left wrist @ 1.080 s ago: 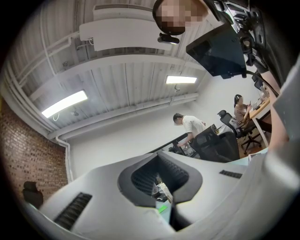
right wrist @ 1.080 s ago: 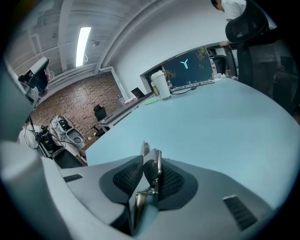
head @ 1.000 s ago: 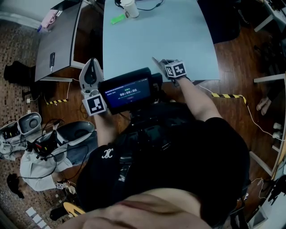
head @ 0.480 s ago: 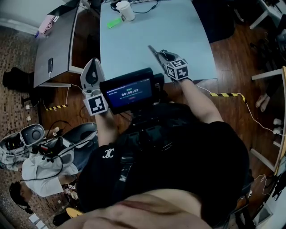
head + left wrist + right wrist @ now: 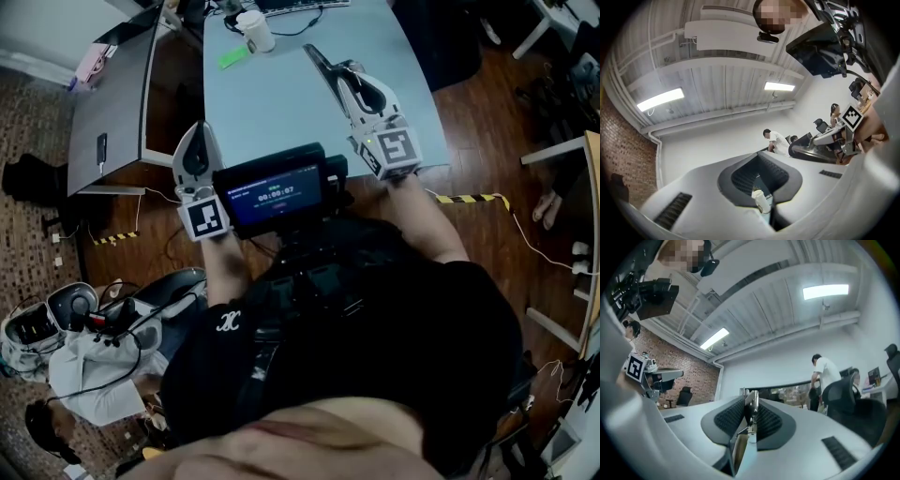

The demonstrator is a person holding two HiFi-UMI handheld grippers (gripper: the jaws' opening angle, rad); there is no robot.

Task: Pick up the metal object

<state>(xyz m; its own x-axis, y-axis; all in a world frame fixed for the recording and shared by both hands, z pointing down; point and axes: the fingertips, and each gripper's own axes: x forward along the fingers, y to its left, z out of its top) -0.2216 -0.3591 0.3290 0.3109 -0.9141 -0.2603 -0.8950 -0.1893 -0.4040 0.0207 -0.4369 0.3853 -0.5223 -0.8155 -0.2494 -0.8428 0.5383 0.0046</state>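
The metal object (image 5: 317,62) is a thin, long strip that sticks out past the tips of my right gripper (image 5: 343,81) toward the far left, lifted above the light blue table (image 5: 272,108). In the right gripper view the strip (image 5: 751,405) stands clamped between the dark pads (image 5: 729,414), and the jaws of the right gripper (image 5: 751,398) are still closing on it. My left gripper (image 5: 197,133) hangs off the table's near left corner, tips together, nothing in it. In its own view the left gripper (image 5: 759,157) points up at the ceiling.
A white cup (image 5: 253,29) and a green item (image 5: 232,58) sit at the table's far left, with a cable behind them. A grey side table (image 5: 122,84) stands to the left. A screen (image 5: 275,193) is mounted on the person's chest. Bags and cables litter the floor at left.
My right gripper has risen from the table's near edge and moved farther out over the table, carrying the metal strip. The left gripper has hardly moved.
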